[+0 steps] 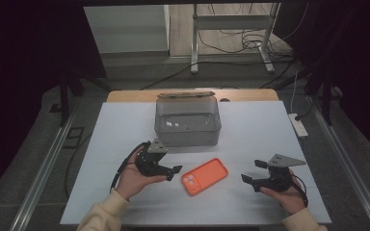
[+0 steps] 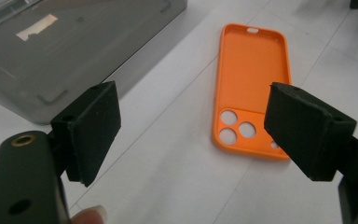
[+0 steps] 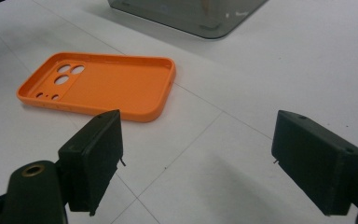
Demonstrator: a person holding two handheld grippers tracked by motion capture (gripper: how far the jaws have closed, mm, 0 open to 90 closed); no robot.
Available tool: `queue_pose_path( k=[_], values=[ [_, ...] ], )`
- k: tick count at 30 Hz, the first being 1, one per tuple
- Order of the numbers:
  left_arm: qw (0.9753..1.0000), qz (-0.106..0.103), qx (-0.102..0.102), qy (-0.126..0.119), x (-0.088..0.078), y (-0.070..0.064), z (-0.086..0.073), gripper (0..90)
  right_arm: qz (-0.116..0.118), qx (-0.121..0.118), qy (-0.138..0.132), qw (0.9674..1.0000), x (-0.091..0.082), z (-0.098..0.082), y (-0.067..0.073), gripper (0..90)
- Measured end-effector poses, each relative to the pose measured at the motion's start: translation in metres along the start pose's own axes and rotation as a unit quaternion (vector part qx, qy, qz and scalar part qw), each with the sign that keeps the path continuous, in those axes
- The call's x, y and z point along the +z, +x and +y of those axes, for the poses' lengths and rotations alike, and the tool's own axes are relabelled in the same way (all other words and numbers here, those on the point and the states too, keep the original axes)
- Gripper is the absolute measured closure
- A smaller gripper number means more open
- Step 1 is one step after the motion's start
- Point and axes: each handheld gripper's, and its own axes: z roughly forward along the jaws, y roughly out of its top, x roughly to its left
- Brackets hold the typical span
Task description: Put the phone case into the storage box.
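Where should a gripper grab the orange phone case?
Probably across its two long side walls. The orange phone case lies flat, hollow side up, so those raised rims give the jaws something to pinch. The left gripper is open and closest, so come from the left.

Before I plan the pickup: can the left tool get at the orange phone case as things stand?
Probably yes. The left tool is open beside the orange phone case, with bare white table between them. The grey box sits farther back, out of the way, and the right tool waits on the other side.
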Motion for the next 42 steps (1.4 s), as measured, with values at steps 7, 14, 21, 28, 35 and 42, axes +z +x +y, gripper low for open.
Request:
queue_pose_path(
  k=[7, 14, 21, 28, 35, 42],
  values=[
    [0.9993, -0.014, 0.024, 0.025, 0.011, -0.007, 0.019, 20.2, 0.001, -0.007, 0.001, 1.0000, -0.001, 0.000, 0.001, 16.5],
    [0.9976, -0.020, 0.043, 0.050, 0.032, -0.010, 0.031, 20.5, 0.002, -0.006, 0.001, 1.0000, -0.001, 0.000, 0.000, 16.5],
    [0.9963, -0.031, 0.045, 0.067, 0.045, -0.009, 0.037, 21.3, 0.001, -0.009, 0.007, 0.9999, 0.001, -0.001, 0.000, 16.5],
    [0.9958, -0.038, 0.042, 0.072, 0.052, -0.009, 0.040, 21.4, -0.001, -0.007, 0.008, 0.9999, 0.000, -0.001, -0.001, 16.5],
    [0.9950, -0.040, 0.042, 0.081, 0.058, -0.008, 0.041, 21.5, 0.001, -0.008, 0.009, 0.9999, 0.001, -0.001, -0.001, 16.5],
    [0.9947, -0.042, 0.043, 0.084, 0.062, -0.007, 0.044, 21.8, -0.002, -0.007, 0.012, 0.9999, 0.002, -0.002, 0.000, 16.4]
  ],
)
